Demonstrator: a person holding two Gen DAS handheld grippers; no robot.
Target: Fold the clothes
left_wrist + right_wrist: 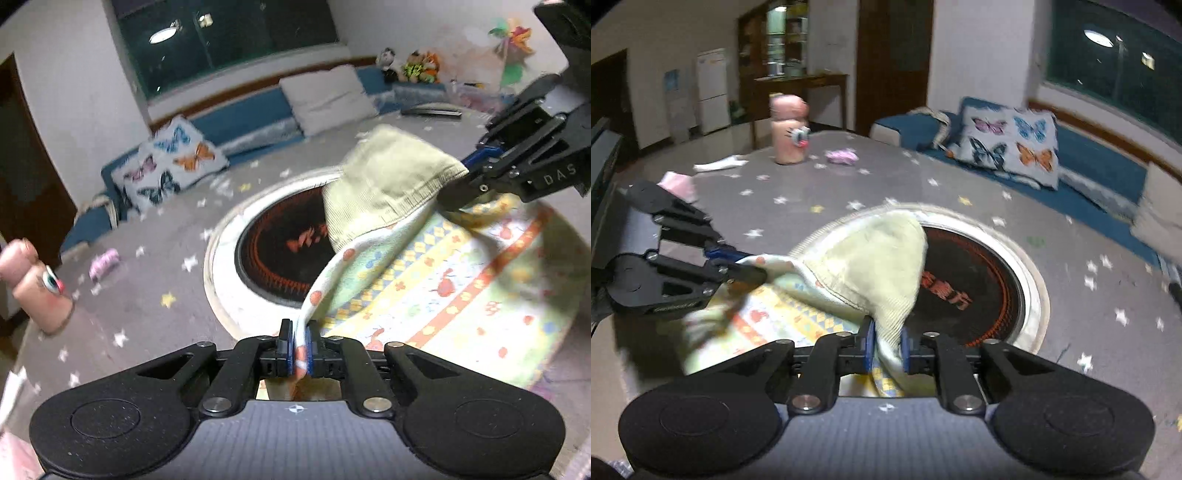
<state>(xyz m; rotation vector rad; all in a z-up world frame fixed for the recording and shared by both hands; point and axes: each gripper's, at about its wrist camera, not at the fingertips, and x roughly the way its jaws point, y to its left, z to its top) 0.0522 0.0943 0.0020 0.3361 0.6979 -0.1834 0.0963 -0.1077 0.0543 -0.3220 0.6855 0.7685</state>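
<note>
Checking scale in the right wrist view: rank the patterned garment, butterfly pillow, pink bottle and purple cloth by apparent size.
1. patterned garment, though nearness inflates it
2. butterfly pillow
3. pink bottle
4. purple cloth

Right gripper point(887, 341): we pinch a fold of the pale green ribbed, pattern-lined garment point(875, 258) between blue pads.
Left gripper point(738, 266): we clamp its other edge.
Below: round black-and-orange burner point(979, 288) in our grey star-print tabletop point(1071, 350).

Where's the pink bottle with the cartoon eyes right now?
The pink bottle stands upright at the far side of the grey star-patterned table, left of centre in the right wrist view, beside a small crumpled purple cloth.
</note>
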